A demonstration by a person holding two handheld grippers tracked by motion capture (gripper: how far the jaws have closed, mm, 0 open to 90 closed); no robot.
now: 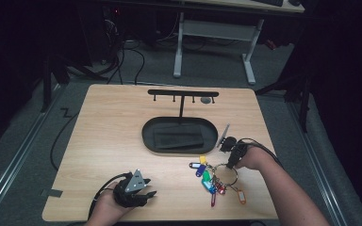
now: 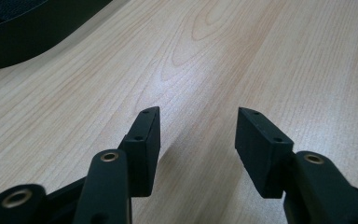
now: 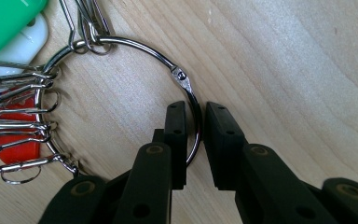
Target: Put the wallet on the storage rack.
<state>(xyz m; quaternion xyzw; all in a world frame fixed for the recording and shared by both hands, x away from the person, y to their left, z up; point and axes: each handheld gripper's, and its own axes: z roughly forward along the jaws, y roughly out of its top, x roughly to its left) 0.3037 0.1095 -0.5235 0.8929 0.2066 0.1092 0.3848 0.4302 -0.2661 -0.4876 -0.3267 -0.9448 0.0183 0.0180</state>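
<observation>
Metal key ring (image 3: 121,46) clamped between right gripper (image 3: 195,122) jaws on desk (image 1: 108,136); high view added coloured tags (image 1: 212,181), labels unreadable. Left gripper (image 2: 198,135) jaws apart.

No text, number or brand can be read. The coloured key tags (image 1: 210,181) near the table's (image 1: 108,127) front right edge have label windows, but these are too small to read; up close, the green tag (image 3: 7,16) shows no writing.
</observation>
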